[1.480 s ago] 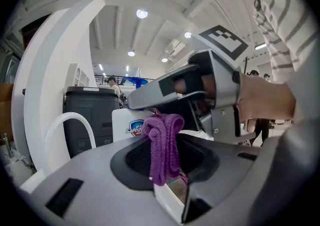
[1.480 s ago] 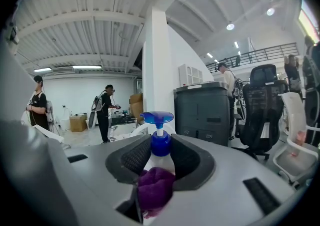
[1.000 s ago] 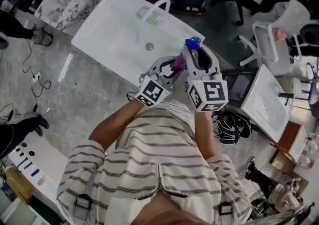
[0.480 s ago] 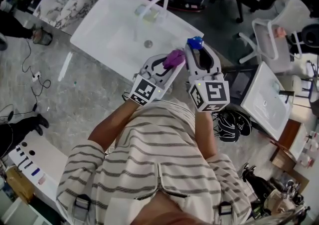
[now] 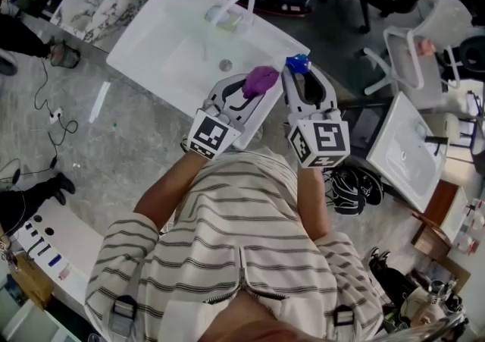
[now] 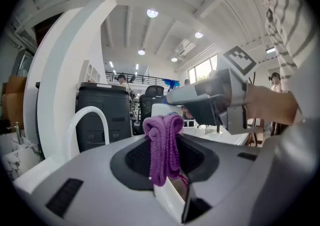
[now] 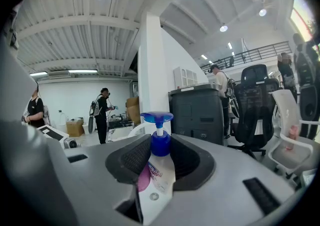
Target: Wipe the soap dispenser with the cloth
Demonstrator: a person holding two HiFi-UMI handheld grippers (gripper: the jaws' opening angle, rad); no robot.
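Little room separates cloth (image 5: 260, 81) and soap dispenser (image 5: 297, 64) over the sink's (image 5: 148, 51) near edge.

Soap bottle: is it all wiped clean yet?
Done: the right gripper grips the soap bottle and the left gripper pinches the purple cloth. In hand: the cloth is held up beside the bottle, with a gap showing in the head view. Left: the wiping itself; the pictures don't show how clean the bottle is.
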